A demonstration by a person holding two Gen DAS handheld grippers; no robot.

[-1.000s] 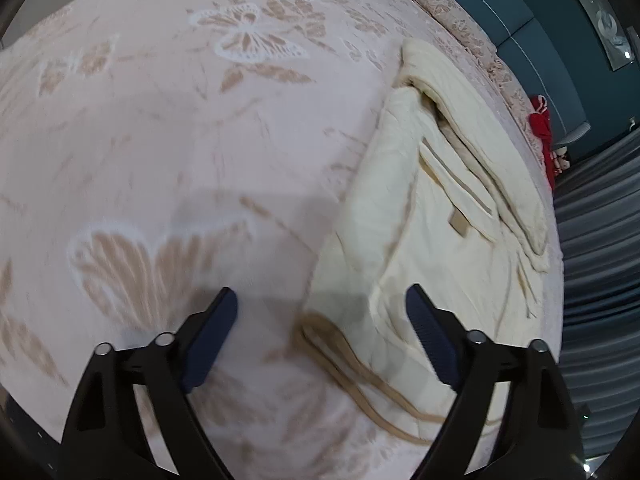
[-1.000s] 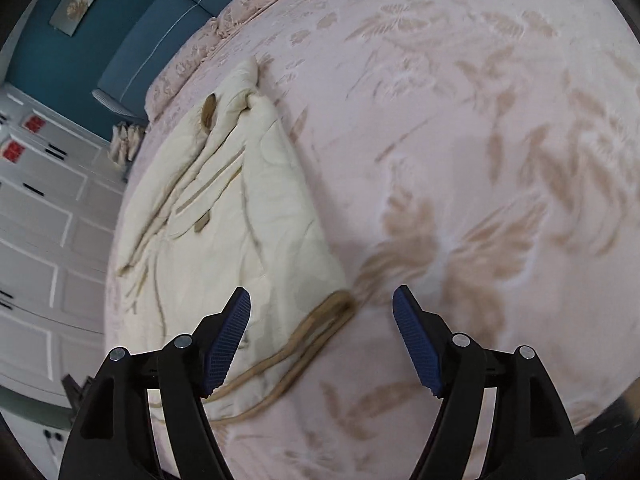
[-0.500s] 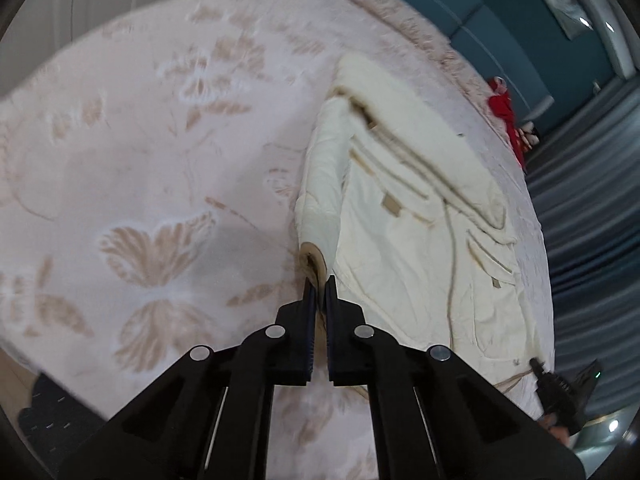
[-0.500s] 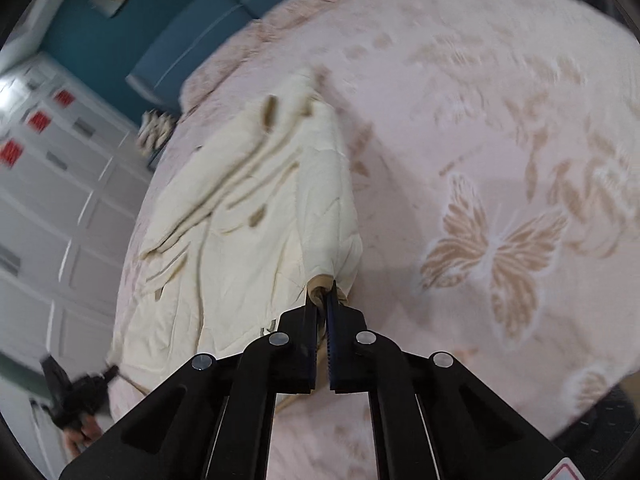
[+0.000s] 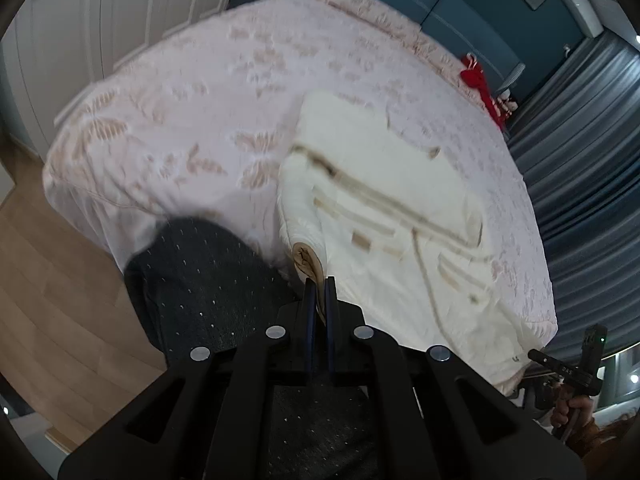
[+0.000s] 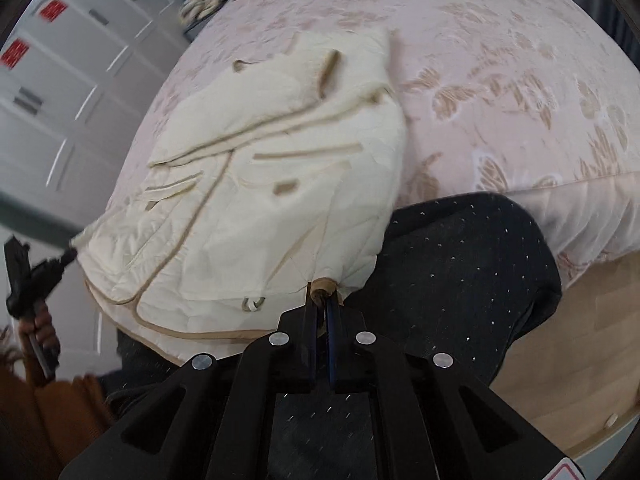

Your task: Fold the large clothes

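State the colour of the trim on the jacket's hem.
Tan, against the cream jacket; the hem trim shows best in the right wrist view.

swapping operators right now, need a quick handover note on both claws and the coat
Left claw: shut on the tan-trimmed hem corner of the cream coat.
Right claw: shut on the other hem corner.
Coat: hem end lifted off the pink bedspread, collar end on the bed.
Done: sleeves folded in, both corners gripped.
Left: probably carry the hem over to the collar, release, smooth.
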